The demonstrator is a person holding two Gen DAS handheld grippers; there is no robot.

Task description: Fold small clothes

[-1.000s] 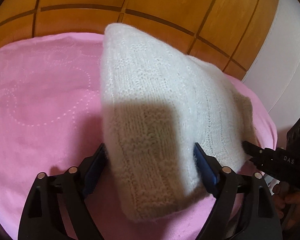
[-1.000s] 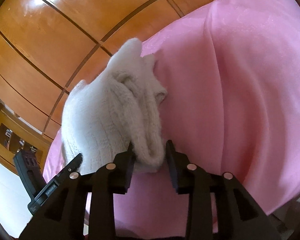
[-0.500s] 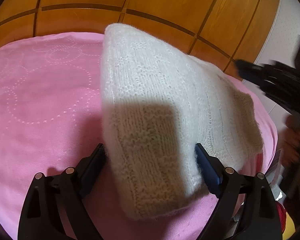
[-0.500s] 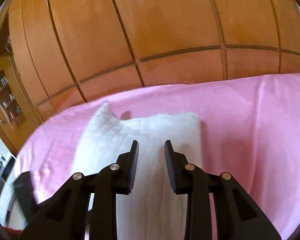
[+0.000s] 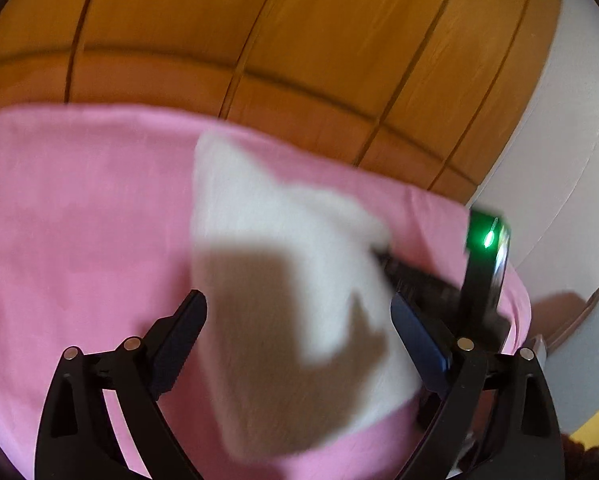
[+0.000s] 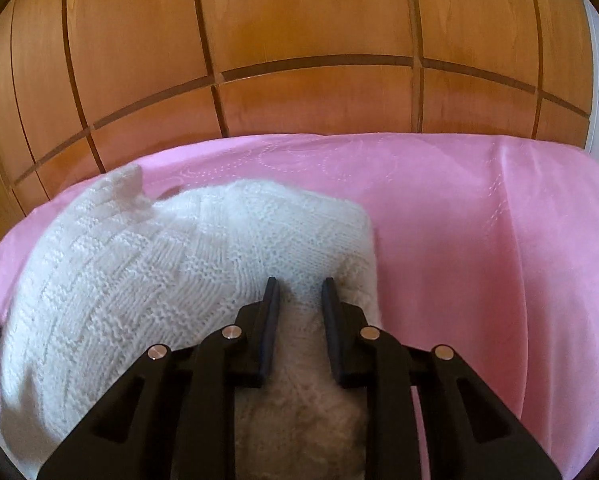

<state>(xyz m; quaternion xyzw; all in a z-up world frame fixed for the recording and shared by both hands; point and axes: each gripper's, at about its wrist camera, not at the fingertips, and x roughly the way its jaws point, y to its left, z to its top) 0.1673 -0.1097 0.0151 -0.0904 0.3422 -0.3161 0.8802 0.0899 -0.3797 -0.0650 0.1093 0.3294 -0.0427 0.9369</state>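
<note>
your left hand-held gripper (image 5: 297,332) stands wide apart over the white knitted garment (image 5: 283,300), its blue-padded fingers (image 5: 417,336) flanking the folded piece with a gap on the left side, so the pads press on nothing; those jaws have just been opening further, with the garment lying between them but not gripped. that view is blurred, so you cannot read the knit there, only a dark shadow across the near half of the cloth. your right hand-held gripper (image 6: 298,300) has its jaws narrowed to a slim gap and they have just been closing; its fingers (image 6: 269,312) sit over the near right part of the garment (image 6: 147,280), and the knit shows through the gap, but you cannot tell whether the pads are pinching a fold or merely hovering above it. in the left view you can see that right tool as a dark shape at the garment's right edge, with a green light (image 5: 488,238) glowing on it. the garment lies folded on the pink bedspread (image 6: 479,240), with a small tab of knit sticking up at its far left corner, near the far edge of the bed. behind the bed stands a wooden panelled wall (image 6: 319,40), and a white wall (image 5: 571,160) shows at the right of the left view
</note>
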